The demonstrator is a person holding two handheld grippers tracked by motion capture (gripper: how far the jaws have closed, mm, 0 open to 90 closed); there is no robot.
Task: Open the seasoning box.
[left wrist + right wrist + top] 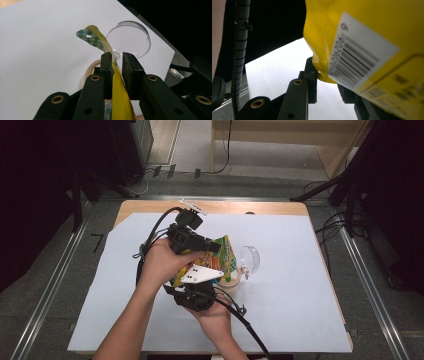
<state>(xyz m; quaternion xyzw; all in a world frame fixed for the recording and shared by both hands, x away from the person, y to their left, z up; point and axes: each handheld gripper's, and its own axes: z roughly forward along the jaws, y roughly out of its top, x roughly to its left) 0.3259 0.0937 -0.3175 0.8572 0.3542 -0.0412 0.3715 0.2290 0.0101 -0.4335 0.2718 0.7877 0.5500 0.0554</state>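
A yellow packet (pixel 226 255) with a green checked top is held up between both hands over the white table sheet (pixel 300 295). My left gripper (pixel 214 247) comes in from the upper left. In the left gripper view its jaws (pixel 116 58) are shut on the packet's (pixel 117 95) thin edge, just below the checked strip with the hang hole. My right gripper (pixel 196 290) reaches up from below. Its left jaw presses a lower corner of the packet (pixel 367 30), beside the barcode label, and its right jaw is mostly hidden behind the packet; the right gripper (pixel 327 75) is shut on that corner.
A beige round cup (pixel 231 283) stands on the sheet under the packet, and its rim (pixel 90 69) shows past the jaws. A clear round lid (pixel 250 258) (pixel 130 37) stands attached at the cup's right. Cables trail from both grippers. The table's wooden far edge (pixel 225 208) lies behind.
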